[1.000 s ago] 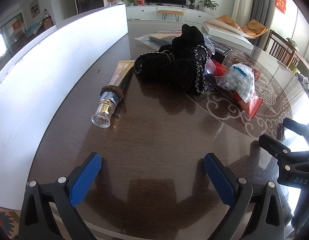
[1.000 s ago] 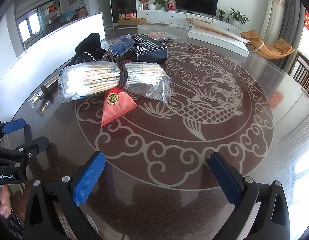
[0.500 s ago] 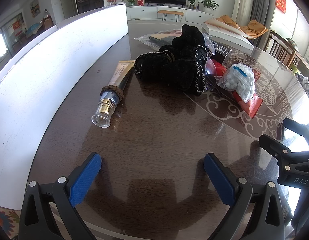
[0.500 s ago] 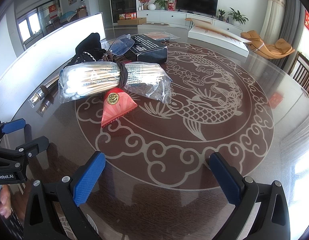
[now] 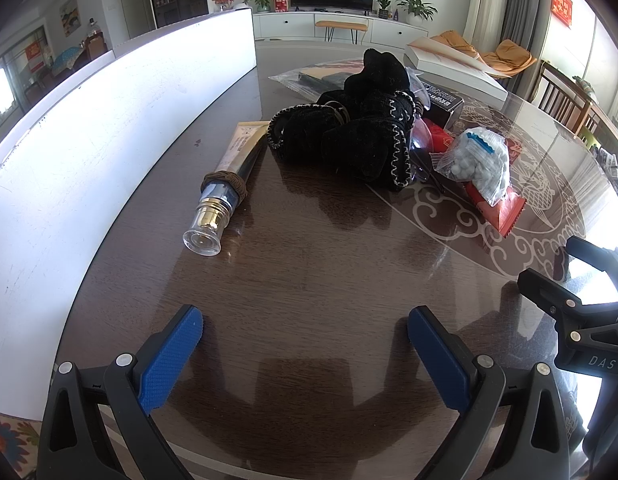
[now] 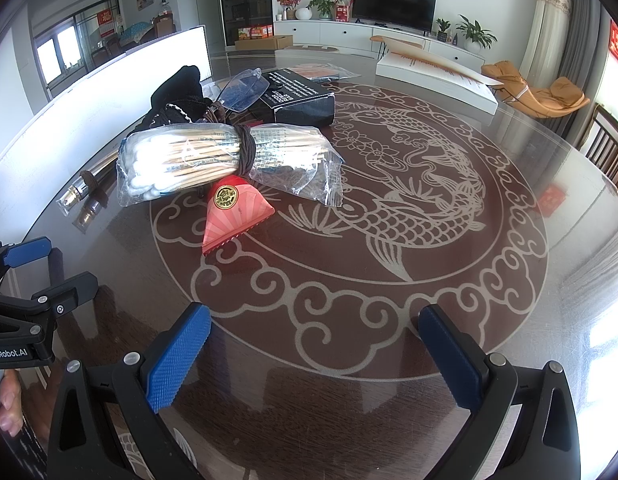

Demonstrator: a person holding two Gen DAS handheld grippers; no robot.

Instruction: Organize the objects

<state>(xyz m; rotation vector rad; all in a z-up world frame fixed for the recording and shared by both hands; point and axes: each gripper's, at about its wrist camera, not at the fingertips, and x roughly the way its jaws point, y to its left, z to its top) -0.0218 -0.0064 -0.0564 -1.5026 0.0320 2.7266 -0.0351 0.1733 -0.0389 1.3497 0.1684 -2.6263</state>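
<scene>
The left gripper (image 5: 305, 336) hangs low over the near edge of the table (image 5: 309, 272), its blue-padded jaws spread wide with nothing between them. Ahead of it and a little left lies the tube (image 5: 225, 184), clear cap toward the gripper, a brown band around its neck, well apart from the pads. Just beyond the tube's far end sits the black glove pile (image 5: 357, 136), straight ahead of the gripper and farther off. To the right of the pile, the swab bag (image 5: 479, 160) rests on top of a red packet (image 5: 499, 208), both ahead and right of the gripper. The right gripper (image 6: 313, 336) also hovers over the near edge, beside the left one, jaws wide apart and empty, above the pale scroll pattern on the tabletop. Ahead of it and to the left lies the swab bag (image 6: 225, 160), tied round the middle with a brown band, lying across the narrow end of the red packet (image 6: 233, 216), whose toothed edge points toward the gripper. Behind these are the gloves (image 6: 177, 96), a clear case (image 6: 245, 88) and a black box (image 6: 297, 100), all well apart from the pads
</scene>
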